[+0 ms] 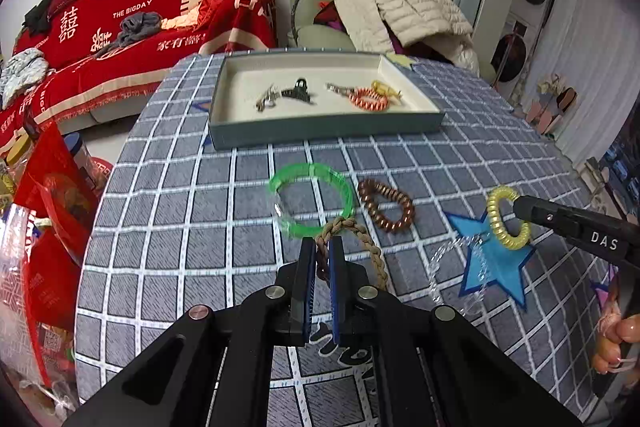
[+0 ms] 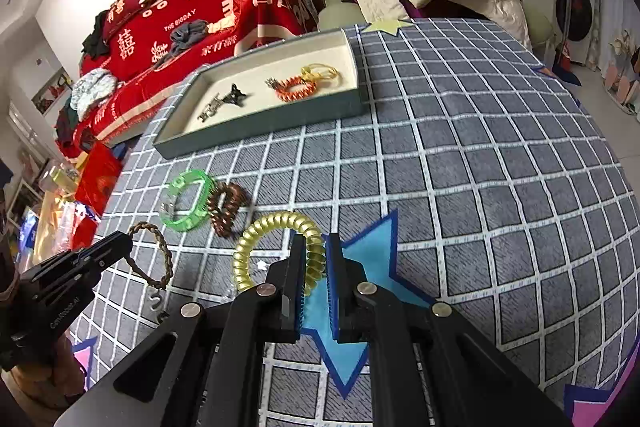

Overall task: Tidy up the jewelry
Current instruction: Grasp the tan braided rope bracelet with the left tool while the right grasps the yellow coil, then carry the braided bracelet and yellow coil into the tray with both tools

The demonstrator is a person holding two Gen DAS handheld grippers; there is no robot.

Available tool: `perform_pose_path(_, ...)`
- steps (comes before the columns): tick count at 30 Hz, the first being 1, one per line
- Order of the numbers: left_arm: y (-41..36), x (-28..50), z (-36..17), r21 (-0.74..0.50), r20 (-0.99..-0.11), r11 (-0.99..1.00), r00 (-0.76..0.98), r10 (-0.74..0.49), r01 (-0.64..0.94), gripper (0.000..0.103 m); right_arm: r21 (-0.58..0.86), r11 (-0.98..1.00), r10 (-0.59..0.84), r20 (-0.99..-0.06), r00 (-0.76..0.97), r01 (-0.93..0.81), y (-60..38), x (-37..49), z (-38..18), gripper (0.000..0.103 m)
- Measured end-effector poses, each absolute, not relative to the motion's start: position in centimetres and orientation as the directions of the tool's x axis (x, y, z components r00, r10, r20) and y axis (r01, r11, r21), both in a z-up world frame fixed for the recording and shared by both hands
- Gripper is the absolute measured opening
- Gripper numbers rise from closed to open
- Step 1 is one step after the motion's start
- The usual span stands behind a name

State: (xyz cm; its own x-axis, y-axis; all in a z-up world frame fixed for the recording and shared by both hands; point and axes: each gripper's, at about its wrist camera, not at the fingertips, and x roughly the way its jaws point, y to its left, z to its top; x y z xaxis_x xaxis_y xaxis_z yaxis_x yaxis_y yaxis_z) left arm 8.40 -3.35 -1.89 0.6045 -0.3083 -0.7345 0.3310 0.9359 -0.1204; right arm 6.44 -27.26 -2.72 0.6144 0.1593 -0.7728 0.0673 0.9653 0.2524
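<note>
The left tongs (image 1: 322, 247) are narrow, pinched on a braided cord (image 1: 370, 247) whose loop rises between the pads and trails off toward 4 o'clock across the checked desk (image 1: 180, 207). At 12 o'clock from them, just beyond the tips, lies a green bangle (image 1: 312, 201), with a brown coil (image 1: 386, 205) beside it at its 3 o'clock — in the right wrist view the two touch.

The right tongs (image 2: 316, 251) are also narrow, closed on a yellow coil (image 2: 276, 247); its ring stands up and arcs away toward 10 o'clock, beside a blue star (image 2: 372, 247) on the cloth. A clear bracelet (image 1: 452, 275) lies near that star in the left view.

The tray (image 1: 320, 125) sits far back at 12 o'clock — it holds a black clip (image 1: 298, 91), a silver piece (image 1: 267, 99), an orange coil (image 1: 369, 99) and a gold piece (image 1: 384, 87).
</note>
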Motion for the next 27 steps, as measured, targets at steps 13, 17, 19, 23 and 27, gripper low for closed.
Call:
perform_pose_path(13,-2.6,10.6,1.8,-0.126,-0.685,0.933,0.65,-0.329,0.338,0.028,0.267,0.963,0.177,-0.733,0.657,0.038,-27.2,8.9,0.7,0.011)
perform_pose_path(17,-2.7,11.9,2.7,-0.116,-0.672,0.932,0.664,-0.327,0.342,0.028,0.26,0.965,0.176,-0.724,0.667,0.028,-27.2,10.1,1.8,0.011)
perform_pose_path(19,-2.7,12.9,3.3,-0.111,-0.666,0.933,0.671,-0.325,0.342,0.028,0.26,0.965,0.177,-0.719,0.672,0.025,-27.3,10.9,2.3,0.011)
perform_pose_path(23,-2.5,15.2,4.3,-0.107,-0.657,0.936,0.683,-0.319,0.335,0.028,0.268,0.963,0.187,-0.715,0.674,0.016,-27.3,13.1,3.3,0.011)
perform_pose_path(27,-2.3,17.9,5.1,-0.117,-0.652,0.938,0.687,-0.321,0.328,0.028,0.251,0.968,0.177,-0.714,0.677,0.012,-27.2,15.6,4.2,0.011)
